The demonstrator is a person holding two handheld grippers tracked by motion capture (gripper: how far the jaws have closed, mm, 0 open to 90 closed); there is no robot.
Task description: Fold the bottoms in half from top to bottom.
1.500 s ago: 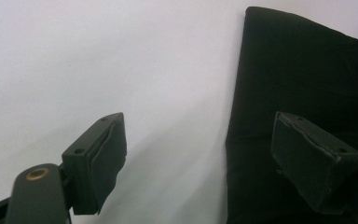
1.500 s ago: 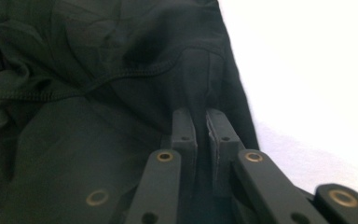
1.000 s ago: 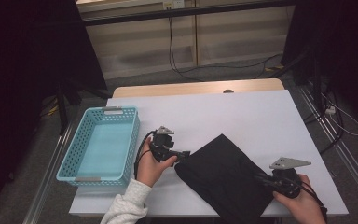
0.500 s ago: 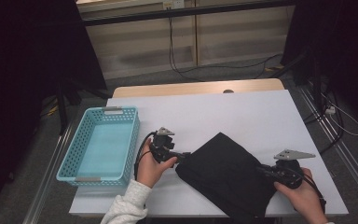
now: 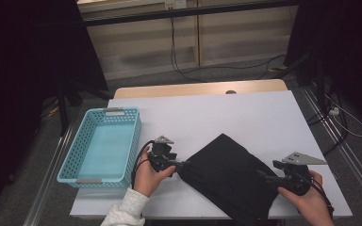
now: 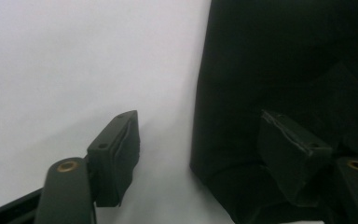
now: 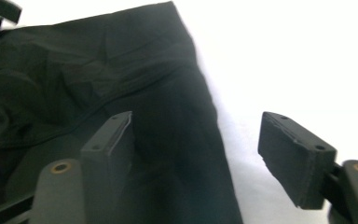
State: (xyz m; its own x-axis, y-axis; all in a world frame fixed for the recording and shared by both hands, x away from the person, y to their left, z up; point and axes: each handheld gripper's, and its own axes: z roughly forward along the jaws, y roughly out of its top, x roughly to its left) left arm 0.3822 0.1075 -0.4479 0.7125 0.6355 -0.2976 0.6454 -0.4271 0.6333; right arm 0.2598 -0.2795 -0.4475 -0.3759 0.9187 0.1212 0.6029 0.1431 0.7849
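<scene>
A black folded cloth (image 5: 231, 176) lies on the white table (image 5: 226, 115) near its front edge. My left gripper (image 5: 185, 164) is at the cloth's left corner. In the left gripper view this gripper (image 6: 200, 140) is open, its jaws have just been closing, and the cloth's (image 6: 284, 60) edge runs between them untouched. My right gripper (image 5: 265, 174) is at the cloth's right edge. In the right gripper view it (image 7: 198, 140) is open, its jaws have just been opening, and the cloth's (image 7: 98, 70) hem lies between them, free of the pads.
A teal plastic basket (image 5: 134, 141) with nothing in it stands at the table's left side, just left of my left hand. Bare white tabletop stretches behind the cloth to a wooden strip (image 5: 193, 89) at the far edge. The floor holds cables and dark stands.
The right gripper has shifted slightly rightward off the cloth's corner, and its jaws now stand apart at the edge. The left hand and the cloth have stayed where they were.
</scene>
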